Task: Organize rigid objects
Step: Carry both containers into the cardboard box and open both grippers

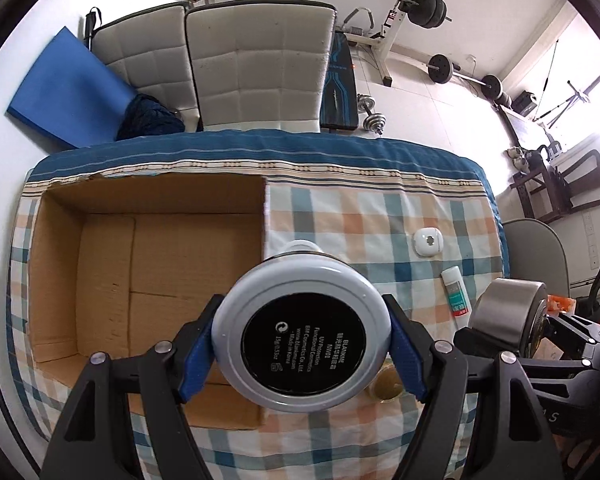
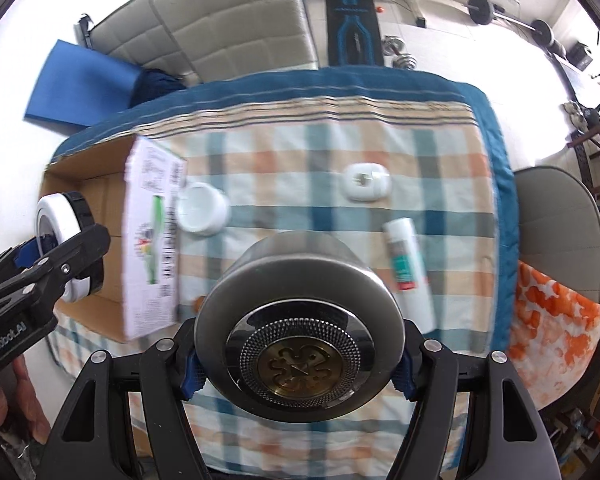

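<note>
Checked cloth covered my tabletop [image 1: 380,208]; left claw [image 1: 302,344] clenched a pale-grey round cosmetic jar [image 1: 302,332], right claw [image 2: 298,354] a silver metal cylinder [image 2: 298,320], both probably bound for the open cardboard box [image 1: 60,248].

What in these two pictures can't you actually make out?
- Near end of the cardboard box floor: left view, hidden behind the round compact in the left gripper.
- Small amber thing on the cloth: left view, mostly behind a gripper finger.
- Print on the box flap: right view, blurred.
- Label on the white tube: too small and blurred in both views.
- Cloth below the silver tin: right view, covered by the right gripper.
</note>
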`<state>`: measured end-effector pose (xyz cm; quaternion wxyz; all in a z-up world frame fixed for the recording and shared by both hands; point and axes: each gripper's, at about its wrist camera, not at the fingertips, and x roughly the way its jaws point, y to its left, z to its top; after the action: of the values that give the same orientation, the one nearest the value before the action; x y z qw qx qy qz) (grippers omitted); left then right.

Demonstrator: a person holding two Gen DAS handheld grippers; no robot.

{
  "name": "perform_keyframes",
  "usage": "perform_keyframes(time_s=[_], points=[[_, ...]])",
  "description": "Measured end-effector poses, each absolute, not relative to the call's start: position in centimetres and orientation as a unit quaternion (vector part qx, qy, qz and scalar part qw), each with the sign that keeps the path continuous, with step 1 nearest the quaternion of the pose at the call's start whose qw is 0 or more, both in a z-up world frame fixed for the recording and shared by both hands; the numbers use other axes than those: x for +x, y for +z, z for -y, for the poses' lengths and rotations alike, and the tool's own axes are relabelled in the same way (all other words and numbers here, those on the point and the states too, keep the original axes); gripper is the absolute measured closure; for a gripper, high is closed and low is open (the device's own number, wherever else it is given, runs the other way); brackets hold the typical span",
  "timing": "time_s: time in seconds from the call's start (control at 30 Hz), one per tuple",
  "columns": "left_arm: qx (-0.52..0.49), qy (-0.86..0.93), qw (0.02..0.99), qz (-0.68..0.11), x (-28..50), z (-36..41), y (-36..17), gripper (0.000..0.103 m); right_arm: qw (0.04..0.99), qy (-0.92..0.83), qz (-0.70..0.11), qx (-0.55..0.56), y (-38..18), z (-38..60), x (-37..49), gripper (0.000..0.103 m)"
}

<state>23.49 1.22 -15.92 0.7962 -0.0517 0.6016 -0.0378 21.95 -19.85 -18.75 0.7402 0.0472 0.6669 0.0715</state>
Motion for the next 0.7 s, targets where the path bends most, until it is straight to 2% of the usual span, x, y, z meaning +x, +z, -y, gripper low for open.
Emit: perform_keyframes(time_s=[0.3, 0.47, 0.7], points=[[-0.065, -0.021, 0.777, -0.626, 24.7, -14.9, -18.0, 0.029, 0.739, 0.103, -0.663, 0.057, -17.7, 4.4, 23.6, 0.030], [-0.066, -0.023, 0.758, -0.649, 27.3, -19.8, -21.2, 0.029, 0.729, 0.099, -0.673, 0.073, -20.2, -2.8, 25.8, 0.030], [-0.085, -0.045, 0.729, -0.677, 30.1, -22.5, -26.1, 0.029, 0.712, 0.074, -0.696, 0.050, -25.7, -9.1, 28.5, 0.030]])
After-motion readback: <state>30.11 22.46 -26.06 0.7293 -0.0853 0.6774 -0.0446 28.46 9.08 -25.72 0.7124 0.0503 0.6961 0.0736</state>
